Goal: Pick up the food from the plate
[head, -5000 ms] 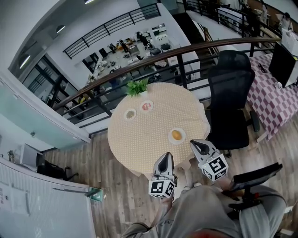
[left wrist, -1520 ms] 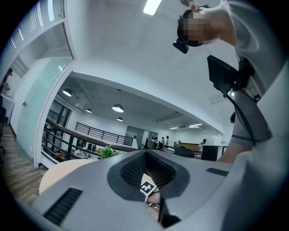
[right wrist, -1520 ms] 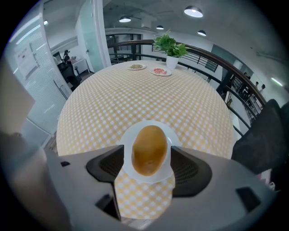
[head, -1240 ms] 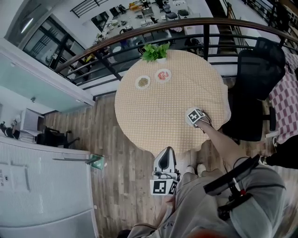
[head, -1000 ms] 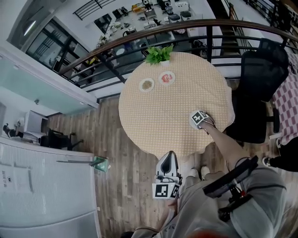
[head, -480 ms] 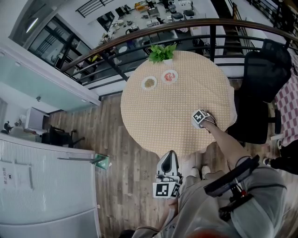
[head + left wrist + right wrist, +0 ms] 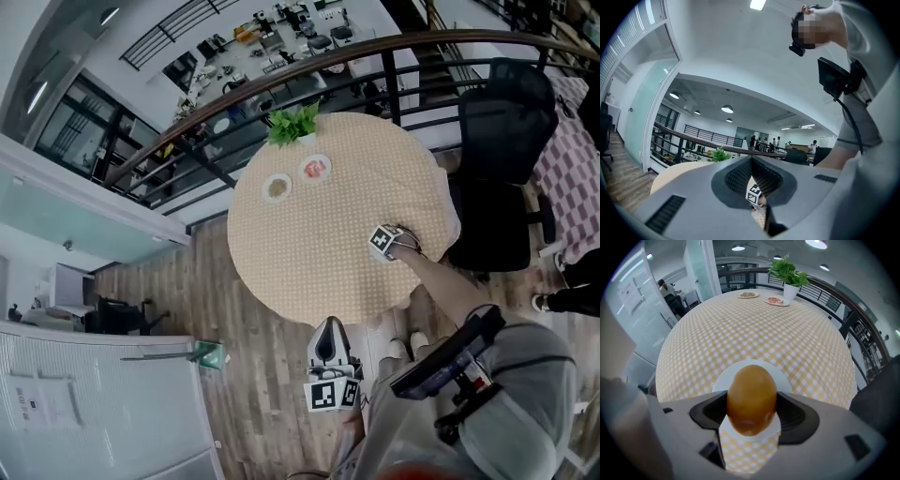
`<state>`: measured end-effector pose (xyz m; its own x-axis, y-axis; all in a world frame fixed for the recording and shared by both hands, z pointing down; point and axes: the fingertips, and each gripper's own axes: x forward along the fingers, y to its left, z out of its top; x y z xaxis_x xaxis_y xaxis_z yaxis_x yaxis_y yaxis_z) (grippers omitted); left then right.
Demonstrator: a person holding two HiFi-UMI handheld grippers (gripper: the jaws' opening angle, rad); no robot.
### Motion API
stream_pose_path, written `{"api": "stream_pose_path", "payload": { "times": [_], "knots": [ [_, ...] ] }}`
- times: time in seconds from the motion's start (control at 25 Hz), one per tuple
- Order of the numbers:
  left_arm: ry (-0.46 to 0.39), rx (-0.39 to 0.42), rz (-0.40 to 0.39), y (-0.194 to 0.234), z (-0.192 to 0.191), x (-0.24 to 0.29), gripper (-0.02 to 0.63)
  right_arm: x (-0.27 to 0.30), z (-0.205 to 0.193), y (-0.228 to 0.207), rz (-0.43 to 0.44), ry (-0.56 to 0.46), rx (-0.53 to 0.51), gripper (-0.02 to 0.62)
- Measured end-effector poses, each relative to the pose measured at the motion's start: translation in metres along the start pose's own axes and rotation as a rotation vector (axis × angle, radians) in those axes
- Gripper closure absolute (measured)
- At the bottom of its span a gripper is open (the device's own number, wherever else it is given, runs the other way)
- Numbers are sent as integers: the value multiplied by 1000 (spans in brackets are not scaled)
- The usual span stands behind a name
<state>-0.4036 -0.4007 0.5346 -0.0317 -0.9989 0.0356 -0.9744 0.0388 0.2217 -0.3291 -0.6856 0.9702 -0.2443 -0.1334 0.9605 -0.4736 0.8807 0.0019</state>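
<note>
A black office chair (image 7: 497, 141) stands just beside the round checked table (image 7: 754, 333). At the table's far edge sit a potted plant (image 7: 787, 270) and two small dishes (image 7: 748, 295) (contents unclear). The right gripper (image 7: 752, 416) clamps the brown egg-shaped food (image 7: 751, 390) over its white plate (image 7: 723, 377). The left gripper (image 7: 758, 204), jaws together and empty, hangs off the table.

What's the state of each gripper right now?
Left gripper: shut, nothing between the jaws.
Right gripper: shut on the brown food, over the white plate.
</note>
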Motion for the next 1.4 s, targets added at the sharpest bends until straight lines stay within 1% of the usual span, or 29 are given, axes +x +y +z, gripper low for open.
{"api": "stream_pose_path", "payload": {
  "times": [0.12,0.24,0.36,0.6,0.8,0.92,1.0,1.04,1.12,1.16,1.24,1.36,1.4],
  "knots": [
    [-1,6,-8,0,0,2,595,1,-2,-6,-26,-23,16,273],
    [-3,8,-9,-1,0,2,595,-8,-2,-12,-27,-63,57,273],
    [-3,11,-16,-2,1,3,595,-26,5,-15,-15,-115,90,273],
    [-17,15,-47,-7,4,11,595,-68,27,-21,-10,-231,113,273],
    [-34,28,-83,-16,8,22,595,-127,37,-17,-2,-373,120,272],
    [-41,36,-109,-23,10,31,595,-163,29,-21,-11,-438,158,273],
    [-51,48,-117,-23,13,34,595,-190,32,-7,35,-505,179,273],
    [-55,55,-108,-20,15,32,595,-204,40,5,56,-551,168,273],
    [-57,55,-90,-15,16,28,595,-235,50,25,63,-628,123,273],
    [-58,49,-100,-18,15,26,595,-255,47,32,55,-658,109,272],
    [-54,43,-161,-33,12,26,595,-296,28,36,19,-721,110,272],
    [-27,59,-280,-68,10,45,595,-342,-12,19,-45,-808,168,272],
    [-23,71,-302,-76,10,56,595,-354,-20,12,-60,-831,189,273]
  ]
}}
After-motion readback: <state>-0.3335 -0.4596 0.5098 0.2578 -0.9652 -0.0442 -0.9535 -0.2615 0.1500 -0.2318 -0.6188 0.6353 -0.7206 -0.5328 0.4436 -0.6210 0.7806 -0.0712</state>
